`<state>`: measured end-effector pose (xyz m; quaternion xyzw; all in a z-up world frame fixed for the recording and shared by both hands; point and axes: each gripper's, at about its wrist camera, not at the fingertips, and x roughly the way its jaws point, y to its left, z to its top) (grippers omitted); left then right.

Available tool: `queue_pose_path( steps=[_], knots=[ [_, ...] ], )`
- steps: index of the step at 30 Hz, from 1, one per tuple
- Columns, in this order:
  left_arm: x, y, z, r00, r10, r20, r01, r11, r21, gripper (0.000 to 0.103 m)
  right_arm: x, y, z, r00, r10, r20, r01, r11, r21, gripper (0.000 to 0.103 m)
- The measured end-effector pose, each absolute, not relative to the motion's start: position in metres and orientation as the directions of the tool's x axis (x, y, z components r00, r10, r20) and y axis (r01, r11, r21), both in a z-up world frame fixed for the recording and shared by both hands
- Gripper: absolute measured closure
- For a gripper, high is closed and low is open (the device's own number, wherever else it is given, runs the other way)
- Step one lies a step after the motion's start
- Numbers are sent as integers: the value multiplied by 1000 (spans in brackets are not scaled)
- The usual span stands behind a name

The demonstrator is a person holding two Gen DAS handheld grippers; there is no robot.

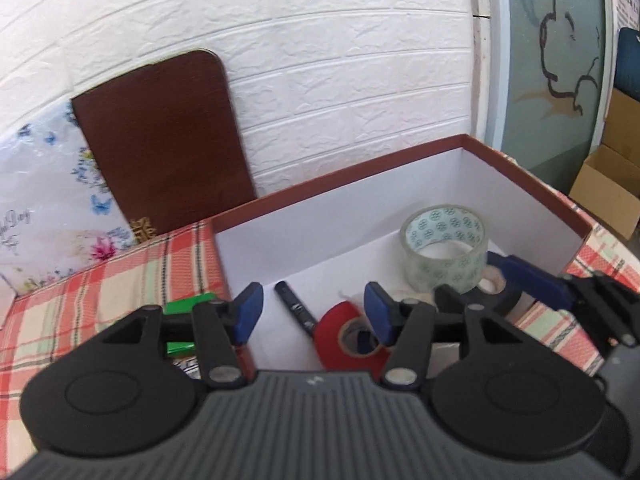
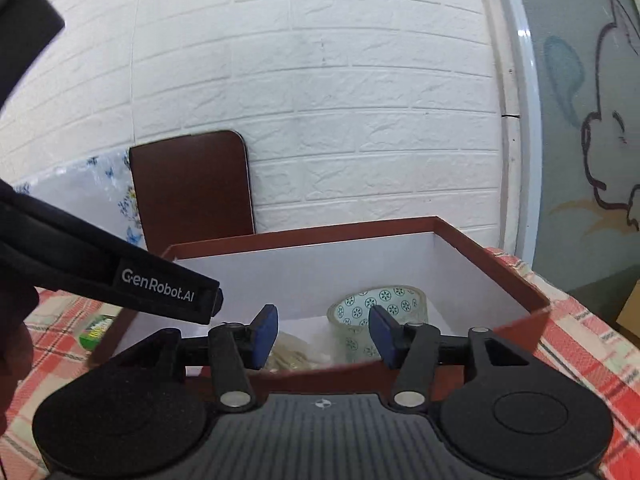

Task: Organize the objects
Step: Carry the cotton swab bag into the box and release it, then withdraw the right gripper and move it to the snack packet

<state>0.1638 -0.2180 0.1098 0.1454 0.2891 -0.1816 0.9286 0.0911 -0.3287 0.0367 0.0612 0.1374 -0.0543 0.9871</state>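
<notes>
both grippers, left gripper (image 1: 314, 314) and right gripper (image 2: 324, 334), jaws apart, empty over box (image 1: 400, 160); next pick likely green item (image 1: 188, 304) left of box, approach low.

Open-topped box (image 1: 520, 172) clear from above, bare floor at its far left, clear tape roll (image 1: 446, 248), red tape roll (image 1: 340, 326), black marker (image 1: 294, 308) crowding the near end, brown board (image 1: 164, 140) leaning on the wall behind

Black left gripper (image 1: 314, 316) and right gripper (image 2: 323, 336), blue-padded jaws, silver screws.
</notes>
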Motion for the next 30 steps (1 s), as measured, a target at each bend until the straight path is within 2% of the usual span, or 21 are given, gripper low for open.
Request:
queue_pose_path(
  steps=[8, 16, 30],
  knots=[
    [119, -191, 118, 777, -265, -571, 422, 893, 159, 42, 35, -313, 44, 965, -90, -248, 122, 985, 119, 49],
    [90, -163, 114, 764, -280, -581, 416, 903, 112, 42, 12, -296, 49, 959, -54, -277, 88, 990, 112, 49],
    [93, -96, 89, 769, -201, -607, 315, 945, 85, 41, 10, -240, 46, 941, 48, -335, -39, 999, 33, 49]
  ],
)
